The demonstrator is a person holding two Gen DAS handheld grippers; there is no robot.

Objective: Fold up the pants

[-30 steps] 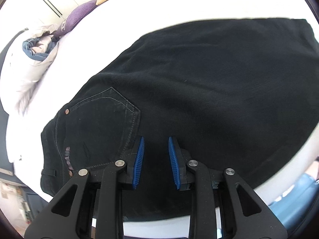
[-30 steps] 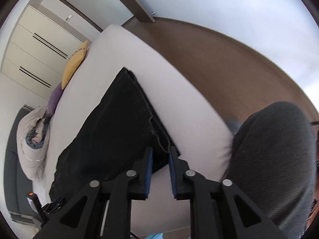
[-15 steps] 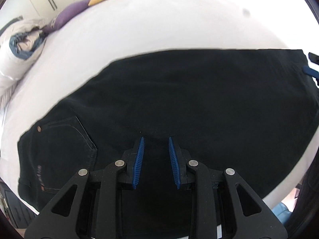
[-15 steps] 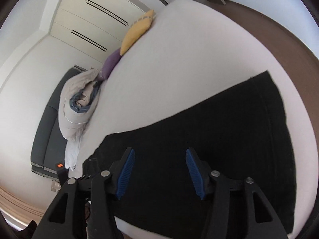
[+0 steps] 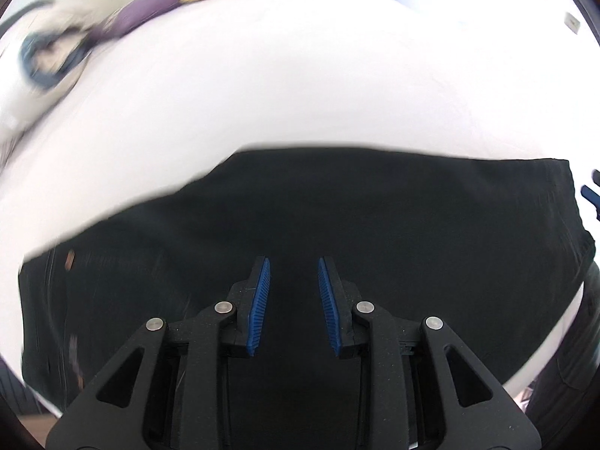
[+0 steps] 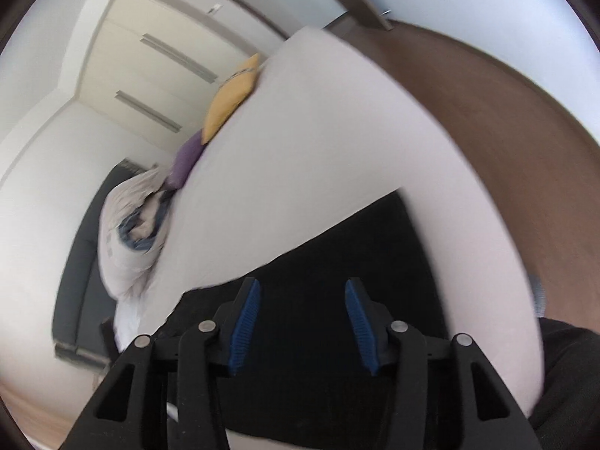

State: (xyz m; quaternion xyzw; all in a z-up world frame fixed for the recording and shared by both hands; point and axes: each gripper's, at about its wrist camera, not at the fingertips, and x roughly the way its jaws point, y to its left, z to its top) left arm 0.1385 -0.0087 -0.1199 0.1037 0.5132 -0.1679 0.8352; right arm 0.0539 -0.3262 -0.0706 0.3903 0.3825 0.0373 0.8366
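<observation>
Black pants (image 5: pixel 375 225) folded flat on white bed (image 5: pixel 300 93), hem edges aligned

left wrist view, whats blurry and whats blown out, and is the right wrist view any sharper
Left wrist view: the left gripper is sharp, the pants smear at their edge, the purple pillow and bundled bedding streak, and the white bed is overexposed. Right wrist view: the right gripper is crisp, the brown floor and bed edge blur; fisheye bends both.
</observation>
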